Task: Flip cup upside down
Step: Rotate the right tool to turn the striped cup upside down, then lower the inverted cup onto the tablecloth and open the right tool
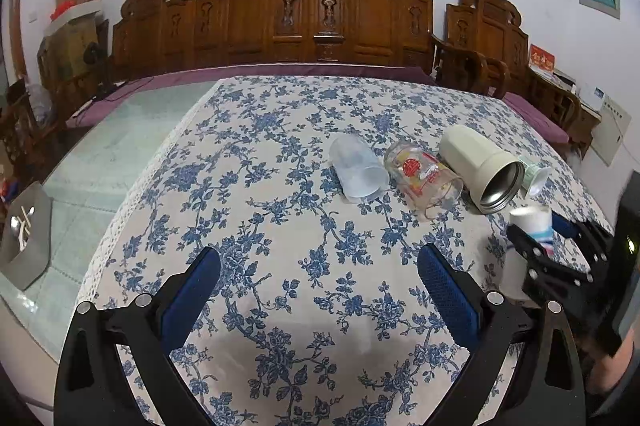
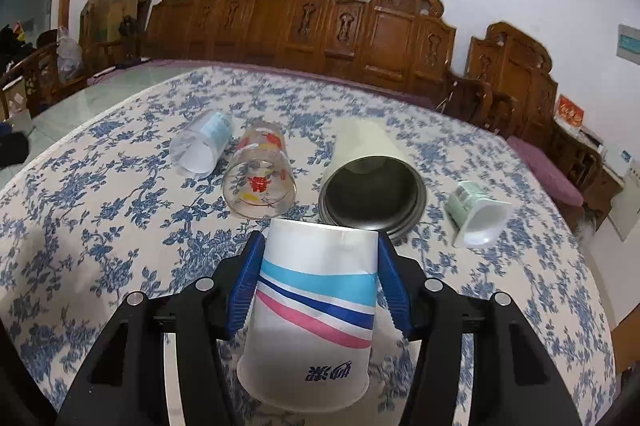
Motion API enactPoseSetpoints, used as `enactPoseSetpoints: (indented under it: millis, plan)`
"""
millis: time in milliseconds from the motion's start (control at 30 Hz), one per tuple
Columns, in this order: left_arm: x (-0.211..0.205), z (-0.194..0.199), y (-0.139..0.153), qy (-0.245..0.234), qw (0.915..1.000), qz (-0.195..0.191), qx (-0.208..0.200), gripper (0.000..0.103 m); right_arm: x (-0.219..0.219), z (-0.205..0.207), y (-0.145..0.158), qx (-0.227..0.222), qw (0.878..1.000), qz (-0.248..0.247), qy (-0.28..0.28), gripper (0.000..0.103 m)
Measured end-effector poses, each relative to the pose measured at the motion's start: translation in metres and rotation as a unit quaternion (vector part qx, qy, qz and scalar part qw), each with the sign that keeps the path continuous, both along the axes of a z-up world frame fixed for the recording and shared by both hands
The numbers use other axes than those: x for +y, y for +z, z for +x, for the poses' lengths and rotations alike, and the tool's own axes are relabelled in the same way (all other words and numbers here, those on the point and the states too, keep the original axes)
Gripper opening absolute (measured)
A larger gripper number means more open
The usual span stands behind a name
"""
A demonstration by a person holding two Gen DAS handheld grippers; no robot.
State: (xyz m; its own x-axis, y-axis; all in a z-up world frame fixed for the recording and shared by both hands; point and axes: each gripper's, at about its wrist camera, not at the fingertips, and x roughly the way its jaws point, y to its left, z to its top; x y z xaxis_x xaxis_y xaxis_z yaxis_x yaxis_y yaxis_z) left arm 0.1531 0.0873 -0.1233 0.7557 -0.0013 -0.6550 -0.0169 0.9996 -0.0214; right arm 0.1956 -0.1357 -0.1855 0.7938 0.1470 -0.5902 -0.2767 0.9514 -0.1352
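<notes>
My right gripper (image 2: 320, 278) pinches the paper cup (image 2: 316, 310) between its blue pads, low at six o'clock in the right wrist view. The cup's long axis runs nearly vertical, base up and wider rim down, its printing upside down. Beyond it, from ten to two o'clock, four vessels lie on their sides: a clear plastic cup (image 2: 202, 146), a printed glass (image 2: 260, 176), a cream tumbler (image 2: 370, 178) and a small green cup (image 2: 476, 212). My left gripper (image 1: 320, 290) has its jaws spread wide with nothing between them. Bare floral tablecloth (image 1: 248, 186) stretches ahead to the far edge at twelve.
</notes>
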Motion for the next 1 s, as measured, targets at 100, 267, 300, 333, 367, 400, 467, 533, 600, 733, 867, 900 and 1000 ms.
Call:
enactPoseSetpoints:
  millis: [100,267,300,333,367,400,467,533,600,733,867,900,1000]
  plan:
    - [0.0,0.0,0.001,0.0,1.0,-0.001,-0.001,0.095,-0.001,-0.006,0.007,-0.004,1.0,0.014,0.0,0.058]
    - [-0.001,-0.001,0.001,0.001,1.0,0.002,-0.004,0.095,-0.001,-0.018,0.01,-0.014,1.0,0.017,0.003,0.058]
    - [-0.001,-0.001,0.001,0.001,1.0,0.002,-0.004,0.095,-0.002,-0.021,0.008,-0.013,1.0,0.017,0.001,0.058]
    - [-0.001,-0.001,0.002,0.002,1.0,0.001,-0.004,0.095,-0.003,-0.023,0.005,-0.011,1.0,0.015,0.0,0.058]
    - [-0.001,-0.001,0.002,0.002,1.0,0.001,-0.005,0.095,-0.004,-0.026,0.003,-0.01,1.0,0.014,-0.002,0.058]
    - [-0.001,-0.002,0.002,0.002,1.0,0.002,-0.006,0.095,-0.005,-0.029,0.001,-0.01,1.0,0.013,-0.002,0.058]
    - [-0.001,-0.002,0.003,0.002,1.0,0.003,-0.006,0.095,-0.005,-0.041,0.0,-0.026,1.0,0.007,0.003,0.058]
    - [-0.001,-0.002,0.003,0.001,1.0,0.003,-0.007,0.095,-0.007,-0.05,-0.001,-0.025,1.0,0.009,0.009,0.058]
    - [0.0,-0.002,0.003,0.002,1.0,0.004,-0.008,0.095,-0.009,-0.059,-0.001,-0.024,1.0,0.011,0.01,0.058]
    - [-0.002,-0.005,0.005,0.001,0.9999,0.004,-0.012,0.095,-0.017,-0.065,0.0,-0.001,0.999,0.032,0.006,0.058]
    - [-0.01,-0.008,0.008,-0.006,0.9998,0.005,-0.016,0.095,-0.022,-0.065,0.002,0.023,0.999,0.046,0.009,0.066]
    - [-0.012,-0.009,0.009,-0.007,0.9998,0.007,-0.017,0.095,-0.023,-0.065,0.004,0.025,0.998,0.05,0.01,0.069]
    - [-0.019,-0.015,0.013,-0.011,0.9997,0.009,-0.019,0.095,-0.028,-0.069,0.01,0.03,0.997,0.065,0.013,0.075]
